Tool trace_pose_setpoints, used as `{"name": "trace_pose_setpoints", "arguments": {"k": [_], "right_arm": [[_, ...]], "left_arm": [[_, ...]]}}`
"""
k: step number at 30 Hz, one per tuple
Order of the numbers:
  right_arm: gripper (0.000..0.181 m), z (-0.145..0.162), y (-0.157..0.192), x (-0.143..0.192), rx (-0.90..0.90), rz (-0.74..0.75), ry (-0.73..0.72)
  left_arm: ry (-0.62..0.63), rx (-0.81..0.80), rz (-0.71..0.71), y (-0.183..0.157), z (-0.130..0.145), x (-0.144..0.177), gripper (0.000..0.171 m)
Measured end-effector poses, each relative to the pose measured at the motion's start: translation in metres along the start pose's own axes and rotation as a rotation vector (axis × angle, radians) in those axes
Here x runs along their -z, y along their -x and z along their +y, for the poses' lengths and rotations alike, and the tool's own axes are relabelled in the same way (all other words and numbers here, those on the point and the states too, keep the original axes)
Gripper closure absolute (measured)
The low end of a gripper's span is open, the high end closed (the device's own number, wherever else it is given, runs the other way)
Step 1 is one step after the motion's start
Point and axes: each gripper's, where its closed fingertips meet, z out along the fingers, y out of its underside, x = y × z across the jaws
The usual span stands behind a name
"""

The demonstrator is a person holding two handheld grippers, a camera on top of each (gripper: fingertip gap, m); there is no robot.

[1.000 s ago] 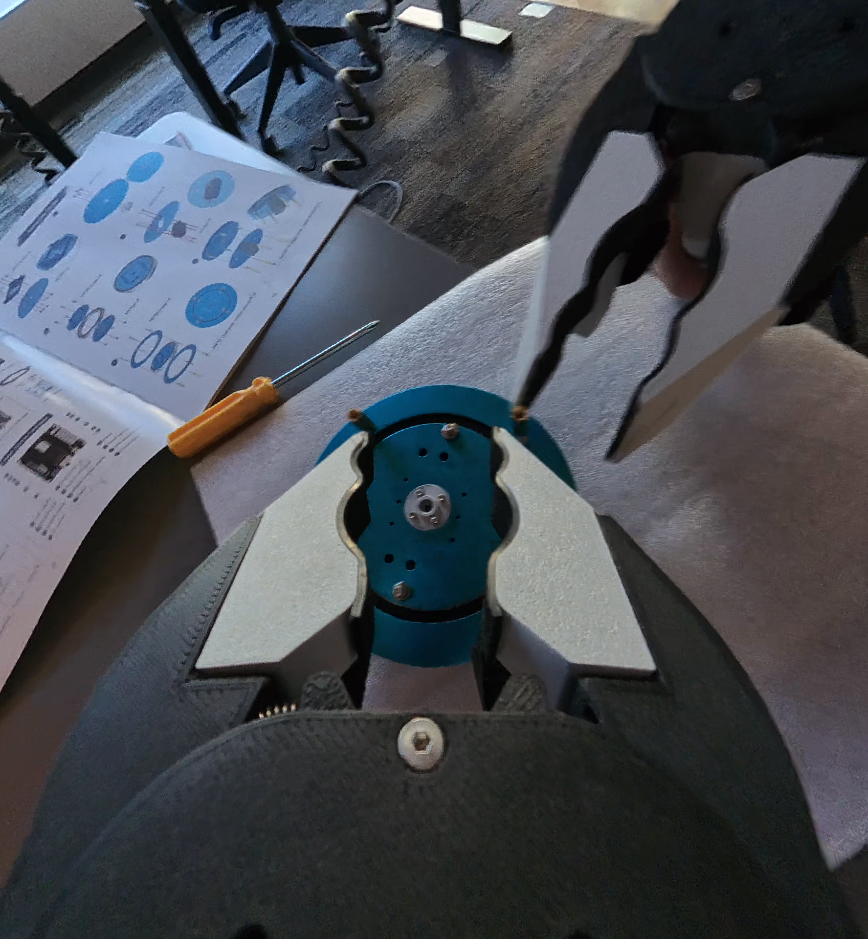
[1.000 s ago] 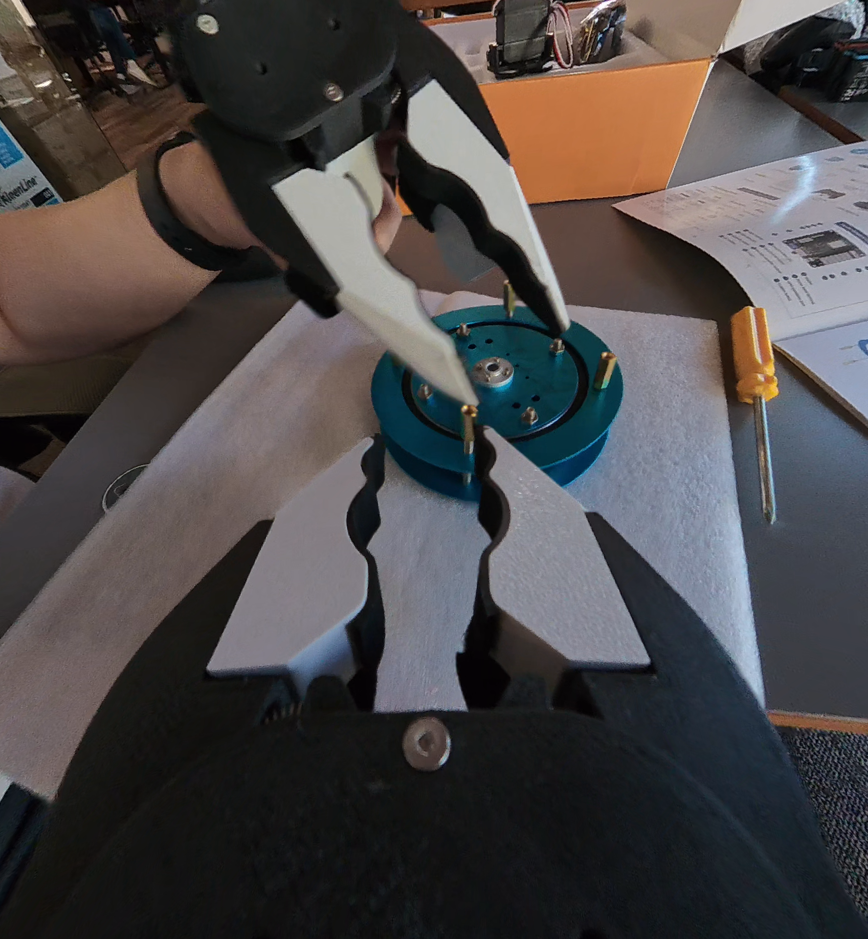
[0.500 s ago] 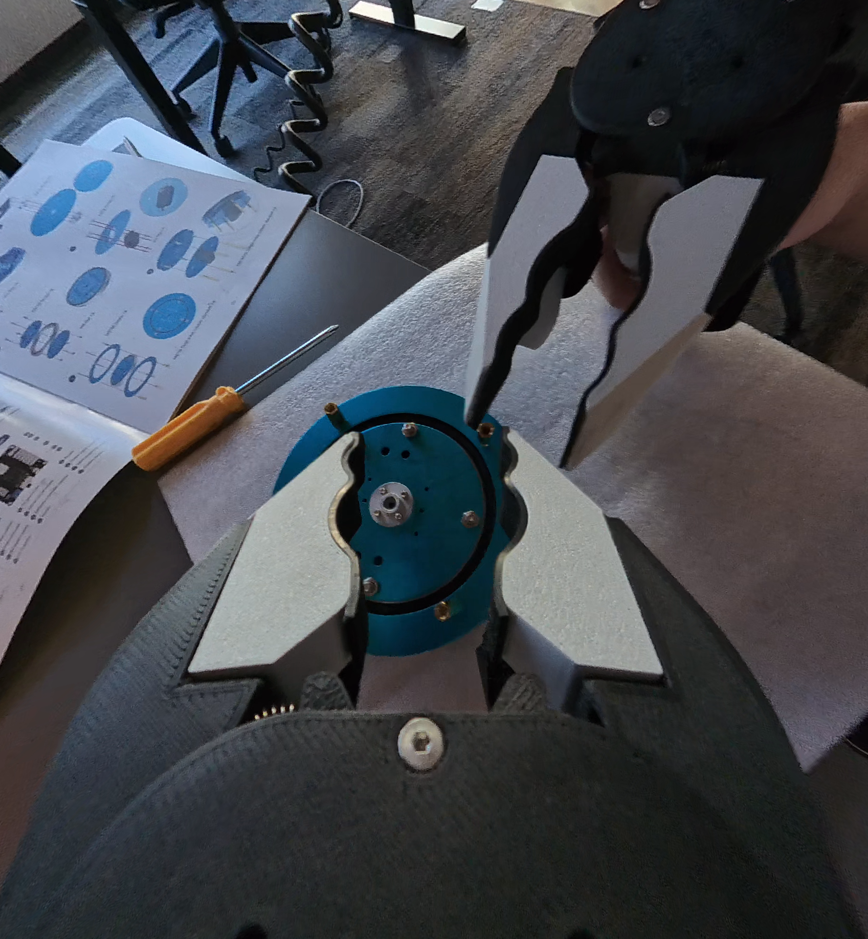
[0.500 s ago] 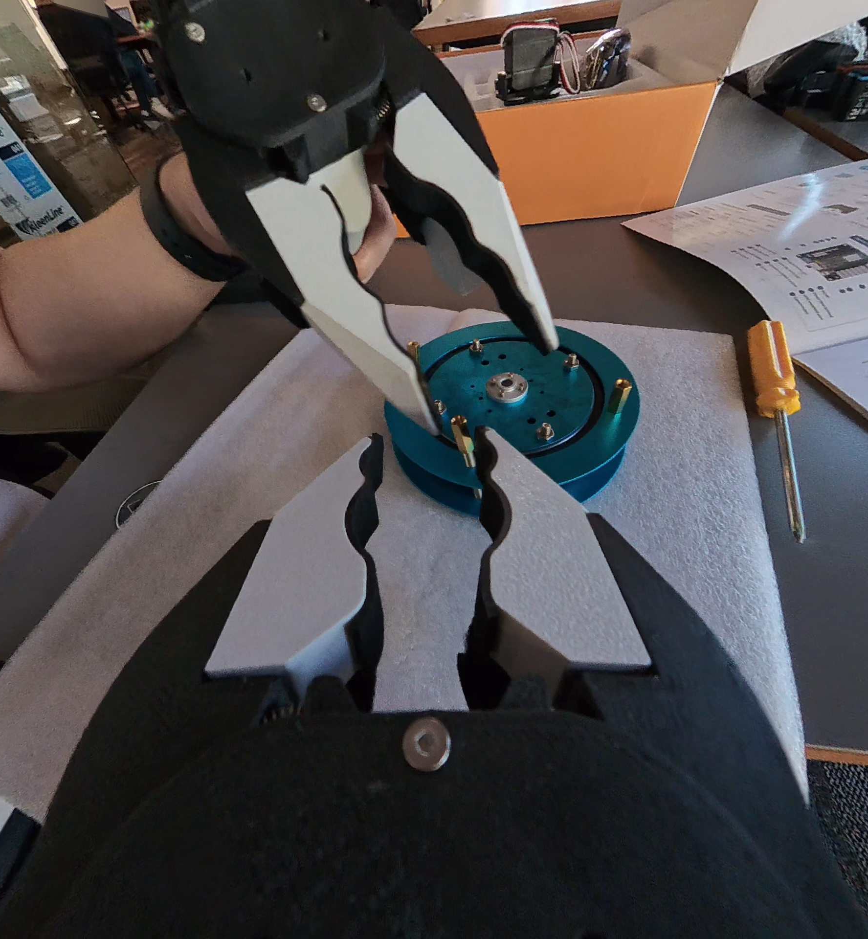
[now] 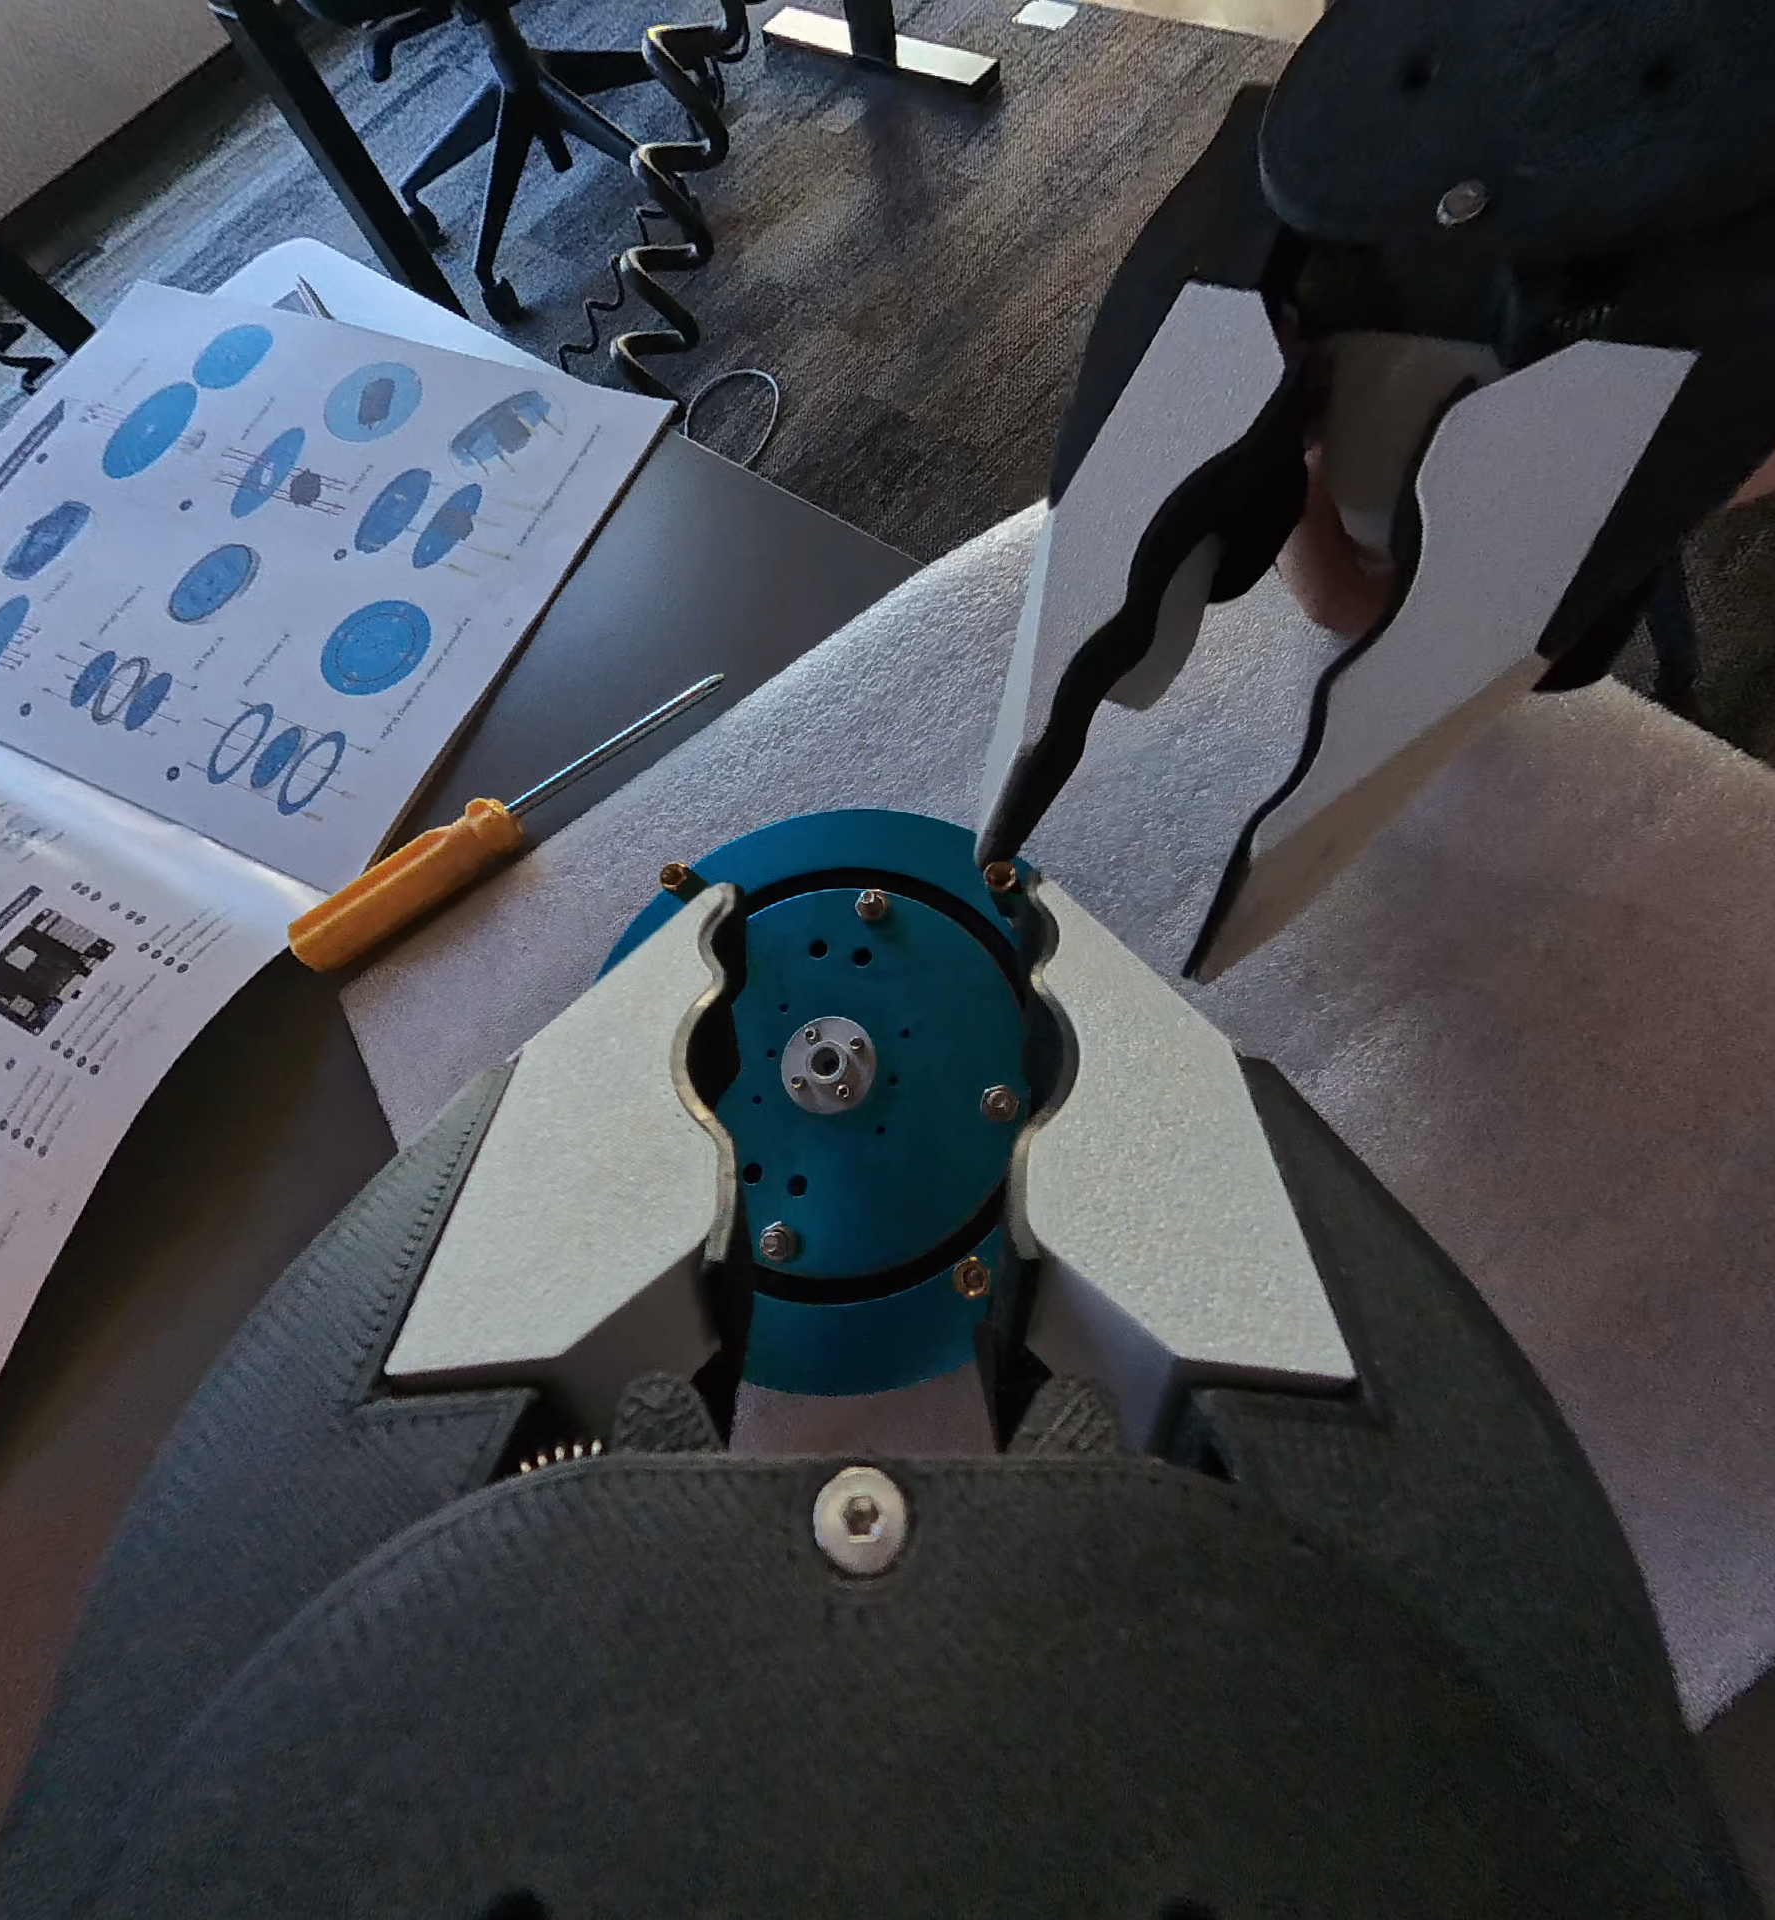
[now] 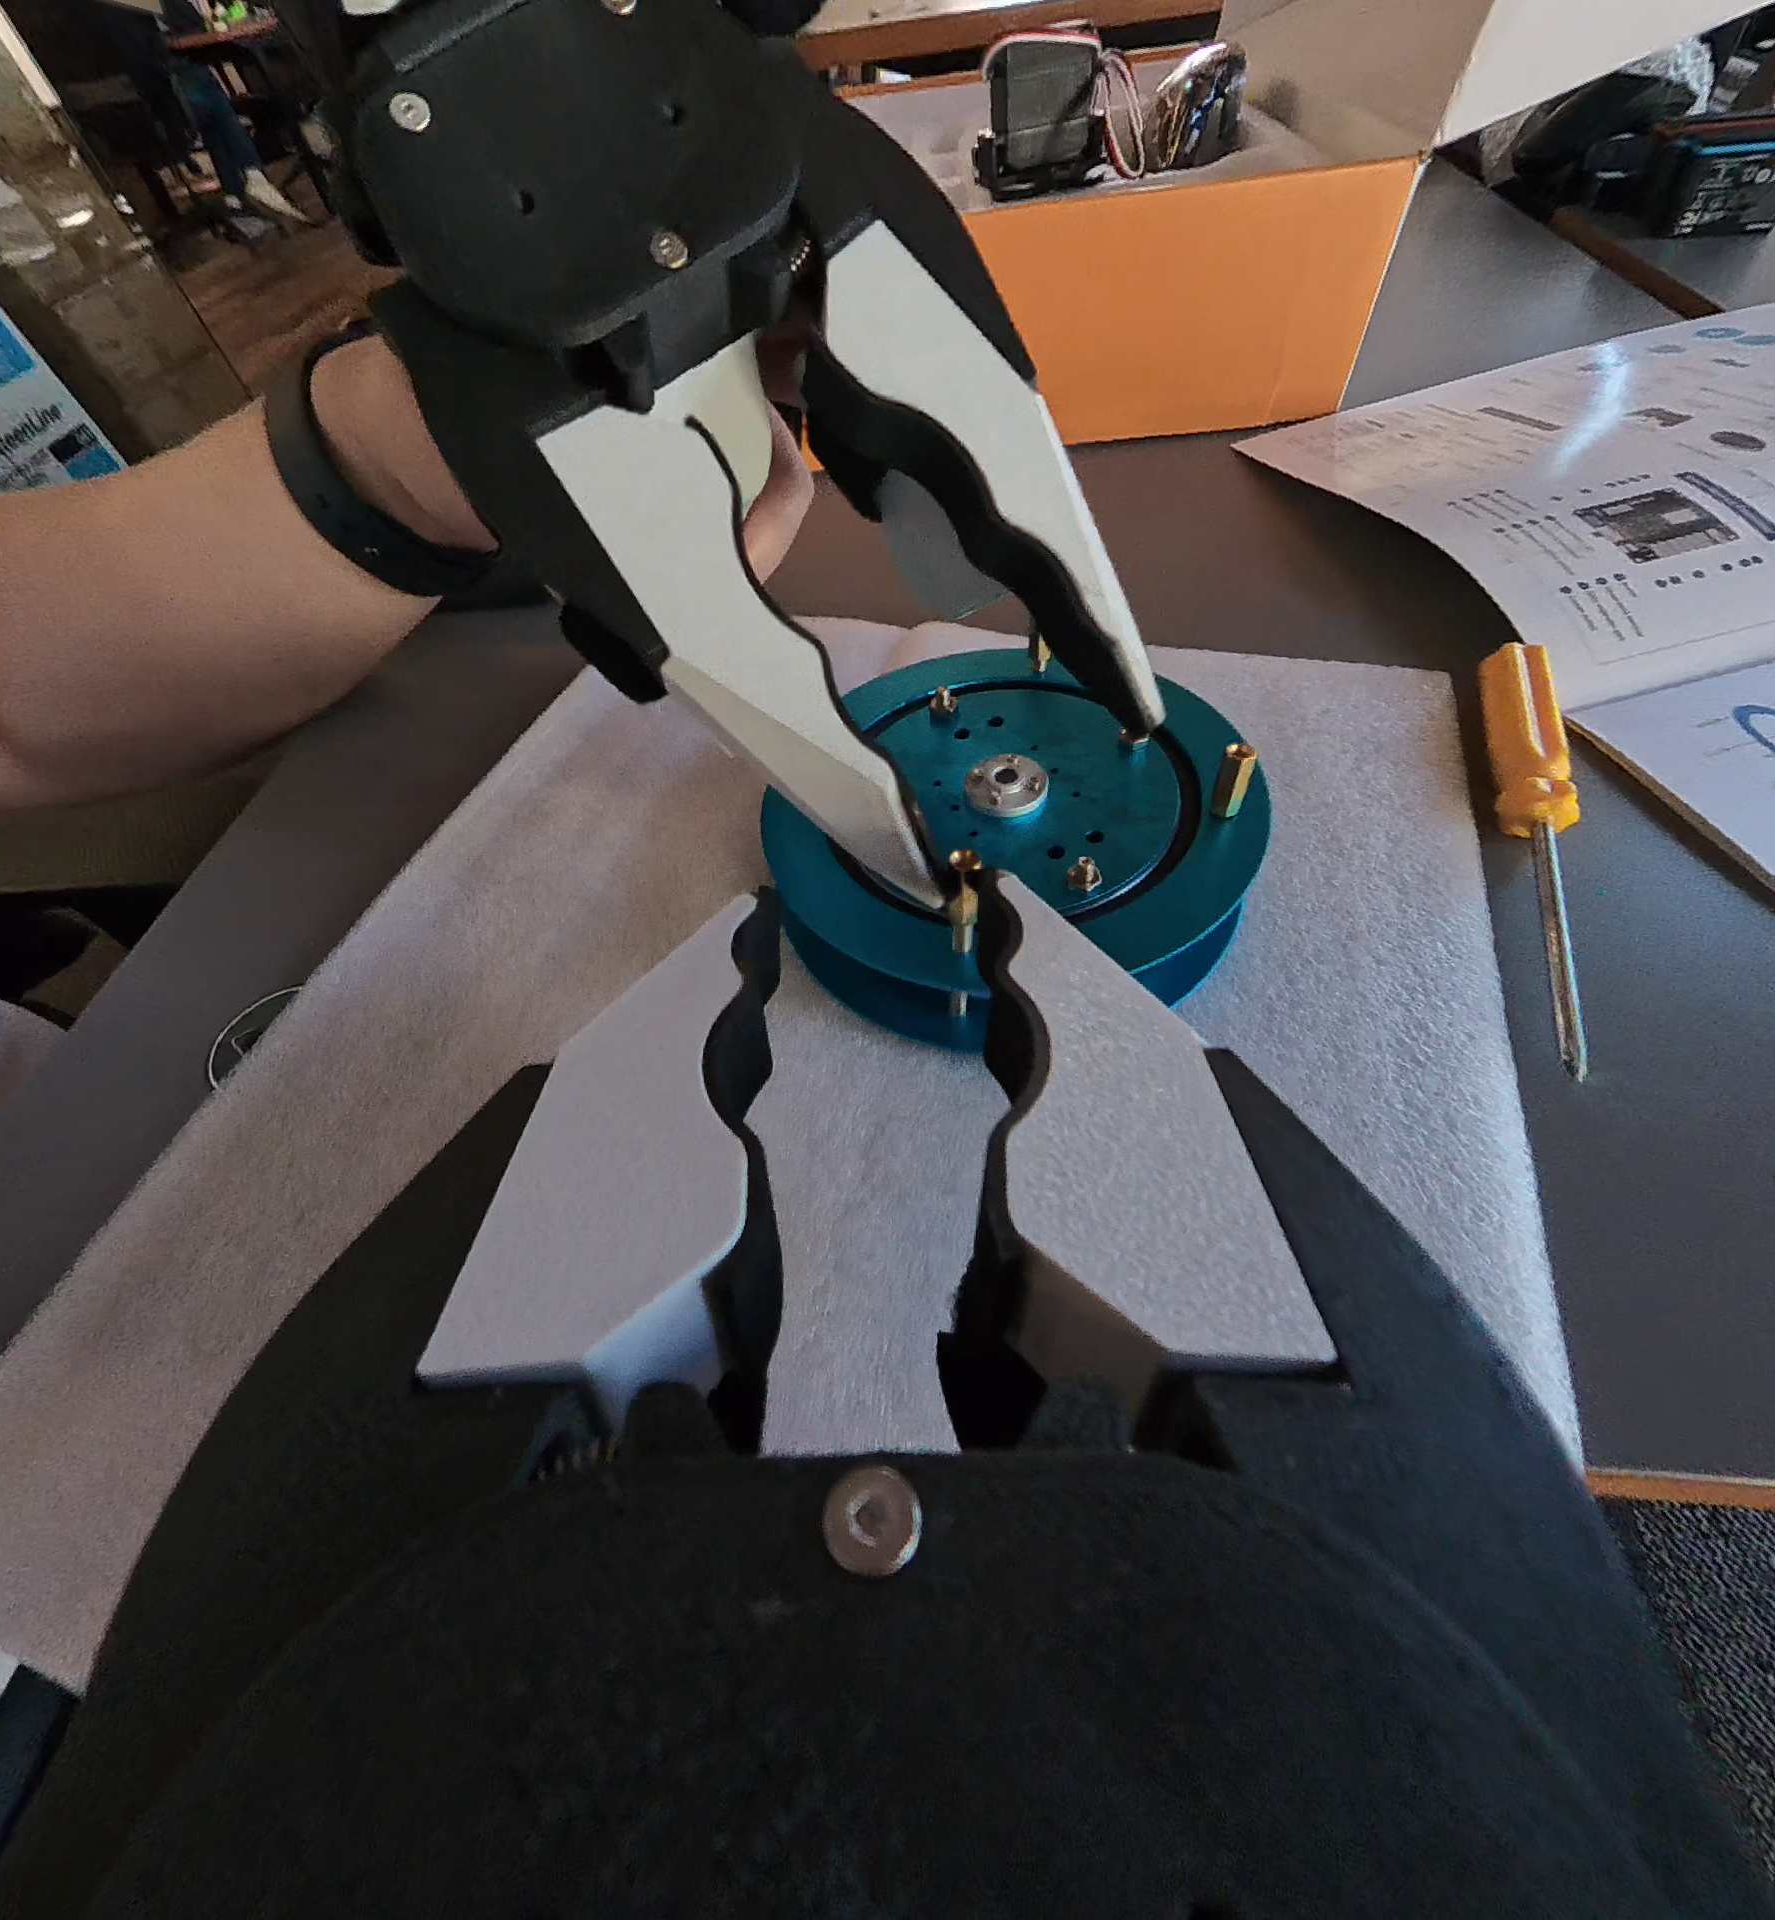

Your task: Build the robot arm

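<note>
A blue two-layer metal disc (image 5: 862, 1153) with a silver hub and brass standoffs lies on a white foam sheet (image 5: 1485, 1039). My left gripper (image 5: 881, 899) is open, its fingers straddling the inner disc from above. It also shows in the right wrist view (image 6: 1039, 805), with its tips down on the disc (image 6: 1070, 790). My right gripper (image 6: 878, 899) is open and low at the disc's near rim. Its right fingertip sits beside a brass standoff (image 6: 963, 899). In the left wrist view one right gripper (image 5: 1096, 909) fingertip touches that standoff's top (image 5: 997, 875).
An orange-handled screwdriver (image 6: 1527, 748) lies at the foam's edge on the dark table, next to an open instruction booklet (image 6: 1641, 499). An orange box (image 6: 1174, 312) with parts stands behind. A person's forearm (image 6: 135, 623) reaches in from the left. Office chair legs (image 5: 509, 135) stand on the floor beyond. About 12 cm separates my left fingertips from the orange-handled screwdriver (image 6: 1527, 748). Look for it in the left wrist view (image 5: 440, 857) too.
Both grippers stay open around the disc. The left gripper swayed sideways and came back, its tips a little lower on the disc. The right fingertip stays by the same standoff.
</note>
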Motion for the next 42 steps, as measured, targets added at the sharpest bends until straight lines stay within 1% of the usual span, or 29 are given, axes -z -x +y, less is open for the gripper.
{"name": "trace_pose_setpoints", "arguments": {"k": [1,2,3,4,6,7,9,12,14,15,18,21,24,30,33,39,42], "right_arm": [[0.145,0.001,0.000,0.003,0.000,0.008,0.013],[0.153,0.003,-0.002,0.007,-0.005,0.017,0.030],[0.157,0.004,-0.005,0.012,-0.012,0.037,0.043],[0.157,0.004,-0.010,0.016,-0.004,0.063,0.055],[0.158,0.000,-0.013,0.022,0.069,0.079,0.111],[0.158,-0.003,-0.013,0.022,0.125,0.069,0.153],[0.159,-0.011,-0.010,0.020,0.290,0.025,0.273],[0.159,-0.021,-0.006,0.012,0.553,-0.078,0.476],[0.157,-0.018,-0.003,0.008,0.680,-0.171,0.646],[0.156,-0.016,-0.006,0.006,0.740,-0.193,0.727],[0.158,-0.009,-0.011,0.005,0.829,-0.283,0.927],[0.161,-0.005,-0.018,0.004,0.834,-0.335,1.034],[0.170,-0.003,-0.016,0.004,0.791,-0.378,1.086],[0.171,0.003,-0.021,0.002,0.797,-0.371,1.111],[0.176,0.005,-0.019,0.001,0.783,-0.372,1.104],[0.176,0.007,-0.021,0.004,0.718,-0.261,1.135],[0.176,0.007,-0.018,0.004,0.628,-0.206,1.132]], "left_arm": [[0.010,-0.003,-0.005,0.001,0.001,0.000,0.120],[0.015,-0.011,-0.019,0.003,0.002,0.001,0.120],[0.021,-0.017,-0.032,0.005,0.004,0.003,0.126],[0.026,-0.020,-0.035,0.006,0.005,0.004,0.126],[0.023,0.008,-0.025,0.004,0.007,0.009,0.126],[0.002,0.030,-0.019,0.002,0.006,0.013,0.126],[-0.048,0.074,-0.036,0.000,0.005,0.022,0.129],[-0.157,0.128,-0.135,0.005,0.006,0.048,0.135],[-0.216,0.161,-0.166,0.006,0.012,0.064,0.137],[-0.217,0.173,-0.169,0.006,0.019,0.069,0.136],[-0.161,0.184,-0.169,0.002,0.038,0.070,0.126],[-0.151,0.154,-0.177,-0.005,0.041,0.069,0.126],[-0.150,0.145,-0.175,-0.011,0.041,0.066,0.127],[-0.159,0.157,-0.160,-0.013,0.042,0.062,0.127],[-0.167,0.162,-0.160,-0.013,0.041,0.063,0.127],[-0.169,0.189,-0.157,-0.014,0.044,0.065,0.128],[-0.168,0.192,-0.154,-0.017,0.042,0.064,0.128]]}}
